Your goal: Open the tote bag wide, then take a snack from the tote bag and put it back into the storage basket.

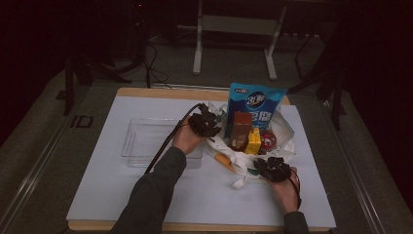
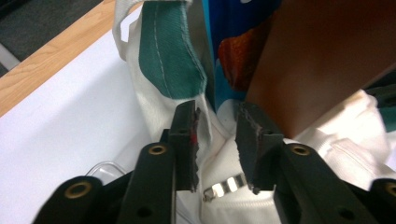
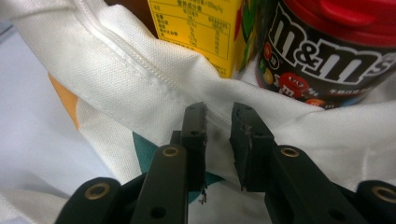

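White cloth bag (image 1: 243, 156) right of centre on the table (image 1: 97, 195), blue pouch (image 1: 255, 105), brown box (image 1: 240, 129), yellow carton (image 1: 253, 141) and M&M's jar (image 1: 267, 141) inside, left gripper (image 1: 204, 124) at its far-left rim, jaws parted with the rim between, pads not pressing, right gripper (image 1: 272, 169) at its near edge, jaws apart over the cloth, clear tray (image 1: 141, 141) left of bag.

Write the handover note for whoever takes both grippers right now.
Left gripper: jaws apart at the far-left rim of the white tote bag, pads not pressing the cloth.
Right gripper: jaws apart at the bag's near rim, nothing clamped.
In the bag: blue snack pouch, brown carton, yellow juice carton, M&M's tub.
Clear plastic tray sits left of the bag, holding nothing.
Done: nothing unpacked yet.
Left: probably grip the rim, hold the bag open, move items to the tray.
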A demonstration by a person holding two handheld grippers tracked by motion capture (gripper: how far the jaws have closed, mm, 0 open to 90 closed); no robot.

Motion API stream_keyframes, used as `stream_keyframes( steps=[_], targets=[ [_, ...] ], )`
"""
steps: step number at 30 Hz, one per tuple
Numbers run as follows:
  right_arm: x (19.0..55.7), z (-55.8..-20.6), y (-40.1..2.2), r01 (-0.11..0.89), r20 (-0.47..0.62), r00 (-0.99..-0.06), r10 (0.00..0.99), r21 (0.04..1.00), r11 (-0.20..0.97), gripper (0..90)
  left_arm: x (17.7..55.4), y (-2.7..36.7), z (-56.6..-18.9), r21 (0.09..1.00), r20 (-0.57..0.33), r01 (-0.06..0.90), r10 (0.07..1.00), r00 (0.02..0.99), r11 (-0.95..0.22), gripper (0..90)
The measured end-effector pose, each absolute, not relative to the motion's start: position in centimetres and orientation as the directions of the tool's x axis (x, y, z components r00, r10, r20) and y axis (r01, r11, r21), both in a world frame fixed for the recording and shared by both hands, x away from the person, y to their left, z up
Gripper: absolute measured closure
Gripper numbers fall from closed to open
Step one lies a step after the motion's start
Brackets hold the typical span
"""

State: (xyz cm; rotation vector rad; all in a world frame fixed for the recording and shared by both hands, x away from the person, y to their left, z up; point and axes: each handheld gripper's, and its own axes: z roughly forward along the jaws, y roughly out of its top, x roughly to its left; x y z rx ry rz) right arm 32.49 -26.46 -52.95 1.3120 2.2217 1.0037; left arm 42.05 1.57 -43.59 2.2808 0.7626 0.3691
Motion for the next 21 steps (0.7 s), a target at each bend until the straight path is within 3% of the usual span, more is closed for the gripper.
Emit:
stream_keyframes(
  steps=[12,21],
  targets=[
    [31.9,-53.4,-26.3,0.573,0.014,-0.488,0.872,0.759,0.309,74.9,40.4,3.3,-41.3,0.759,0.010,0.383,0.598,0.801,-0.526,60.8],
    [31.7,-53.5,-26.3,0.567,0.016,-0.476,0.879,0.770,0.293,74.9,39.3,2.8,-40.0,0.776,0.051,0.315,0.551,0.833,-0.547,58.5]
  ],
)
